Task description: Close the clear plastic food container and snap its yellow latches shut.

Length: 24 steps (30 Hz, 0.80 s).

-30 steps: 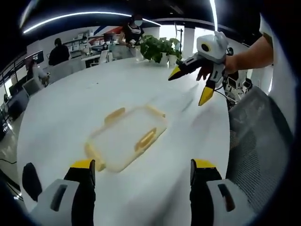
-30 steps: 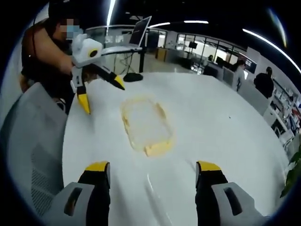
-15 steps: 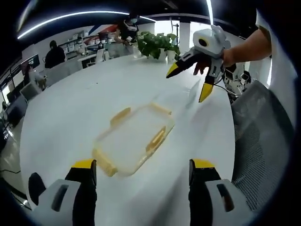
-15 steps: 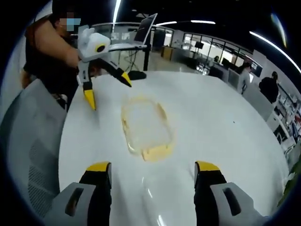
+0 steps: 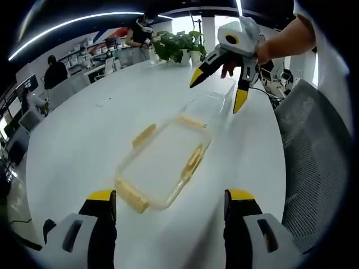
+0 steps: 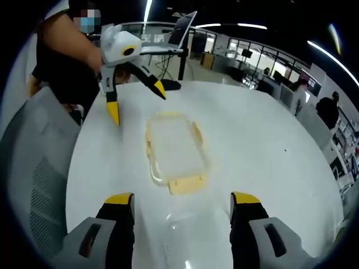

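In the left gripper view the clear container (image 5: 162, 162) lies flat on the white worktop (image 5: 84, 129) ahead of the left tongs (image 5: 168, 210), which are spread and hold nothing, while the right tongs (image 5: 216, 95) hang spread above its far end. In the right gripper view the right tongs (image 6: 182, 210) are spread short of the container (image 6: 174, 151), the left tongs (image 6: 137, 103) hanging wide beyond it. I'd say the yellow latches (image 6: 188, 184) look splayed outward, so all 4 seem unsnapped; whether the lid is seated, I cannot tell.

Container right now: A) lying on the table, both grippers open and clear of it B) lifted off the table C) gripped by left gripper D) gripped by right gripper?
A: the container lies flat on the white table, with the left gripper and right gripper open and apart from it.
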Available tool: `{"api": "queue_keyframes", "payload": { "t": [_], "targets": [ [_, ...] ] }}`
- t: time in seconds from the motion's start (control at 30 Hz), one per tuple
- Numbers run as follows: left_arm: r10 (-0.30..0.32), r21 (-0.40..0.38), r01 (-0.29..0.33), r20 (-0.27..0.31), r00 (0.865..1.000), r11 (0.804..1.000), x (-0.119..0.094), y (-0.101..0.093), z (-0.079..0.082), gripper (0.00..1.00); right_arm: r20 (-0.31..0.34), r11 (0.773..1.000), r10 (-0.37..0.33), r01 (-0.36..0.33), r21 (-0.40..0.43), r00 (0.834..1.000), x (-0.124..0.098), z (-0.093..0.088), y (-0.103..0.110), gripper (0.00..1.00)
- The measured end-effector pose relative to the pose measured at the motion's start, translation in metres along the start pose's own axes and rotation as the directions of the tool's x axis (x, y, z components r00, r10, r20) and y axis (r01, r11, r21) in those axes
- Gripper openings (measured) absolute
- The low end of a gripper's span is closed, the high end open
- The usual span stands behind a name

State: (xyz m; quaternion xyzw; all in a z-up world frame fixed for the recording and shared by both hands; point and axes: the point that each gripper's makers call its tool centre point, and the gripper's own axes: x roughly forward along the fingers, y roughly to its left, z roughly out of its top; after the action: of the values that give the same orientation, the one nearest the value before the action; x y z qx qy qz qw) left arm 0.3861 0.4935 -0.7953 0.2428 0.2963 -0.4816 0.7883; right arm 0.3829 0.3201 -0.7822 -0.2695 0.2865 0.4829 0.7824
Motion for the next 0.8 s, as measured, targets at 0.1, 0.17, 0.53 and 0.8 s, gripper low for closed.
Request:
{"api": "queue_keyframes", "payload": {
  "t": [0.1,0.17,0.53,0.8],
  "targets": [
    [-0.001,0.013,0.001,-0.004,1.000,1.000,0.000,0.004,0.000,0.78,-0.003,1.000,0.006,-0.006,-0.009,1.000,0.002,0.001,-0.001,0.68],
    [0.000,0.021,0.000,-0.011,1.000,1.000,0.001,0.007,0.002,0.77,-0.009,1.000,0.012,-0.012,-0.018,1.000,0.004,0.001,-0.002,0.68],
    [-0.022,0.089,0.027,-0.055,0.998,0.996,0.004,0.017,-0.002,0.75,-0.040,0.996,0.051,-0.053,-0.066,0.998,0.014,0.004,-0.001,0.66],
    [-0.045,0.155,0.059,-0.089,0.995,0.986,0.009,0.023,-0.003,0.73,-0.063,0.992,0.069,-0.075,-0.101,0.996,0.021,0.006,-0.003,0.64]
  ]
}}
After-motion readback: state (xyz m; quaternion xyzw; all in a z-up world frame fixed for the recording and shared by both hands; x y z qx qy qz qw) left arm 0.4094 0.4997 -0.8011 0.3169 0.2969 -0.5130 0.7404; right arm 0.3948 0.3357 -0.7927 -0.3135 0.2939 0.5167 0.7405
